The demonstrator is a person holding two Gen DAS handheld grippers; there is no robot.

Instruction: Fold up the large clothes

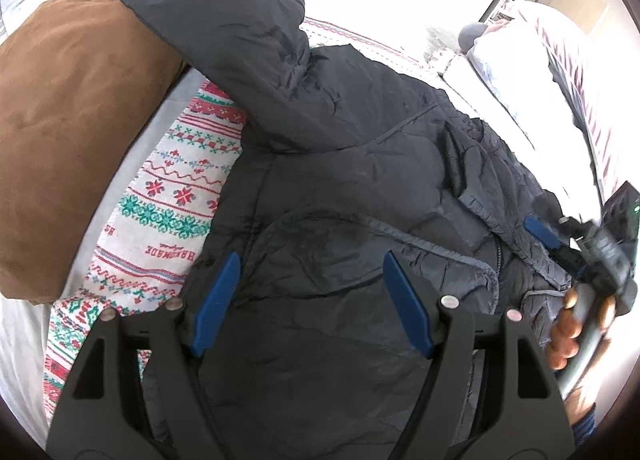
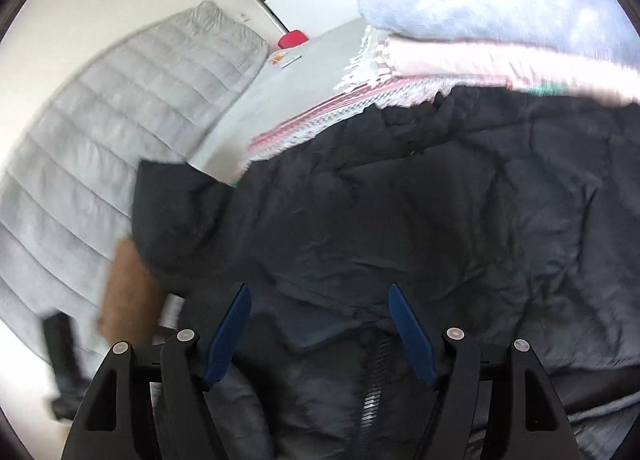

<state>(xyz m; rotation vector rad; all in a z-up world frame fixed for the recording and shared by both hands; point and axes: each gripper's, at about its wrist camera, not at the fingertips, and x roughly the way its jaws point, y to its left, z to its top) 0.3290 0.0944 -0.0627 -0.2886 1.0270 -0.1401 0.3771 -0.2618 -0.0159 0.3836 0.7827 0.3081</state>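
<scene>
Farthest left in the left wrist view: a brown cushion [image 1: 68, 148] lying on a pale grey bed [image 1: 132, 164], its edge tucked under the jacket's raised sleeve. Just beside it, a knitted blanket [image 1: 168, 200] patterned in red and green, spread flat beneath the garment. Centre: a large dark puffer jacket [image 1: 340, 180] lying across blanket and bed, one sleeve [image 1: 224, 28] thrown up and back over the cushion, hem cord and a front seam showing in the rumpled middle. Left tongs [image 1: 310, 300] spread wide above the jacket's lower body, nothing pinched between the blue pads. Far right: a hand [image 1: 576, 324] gripping the handle of the right tongs [image 2: 320, 332], which in their own blurred view also stand spread, gripping nothing, poised over the jacket's zip [image 2: 372, 380]. Behind, at right, a stack of folded pale textiles [image 1: 504, 72] on the bed, seemingly finished pieces. Judged progress on this jacket: early to middle, with the front apparently partly laid over but the shape loose and bulky. Apparently left to do: bringing the sleeve in, flattening, folding the body to a compact bundle.
</scene>
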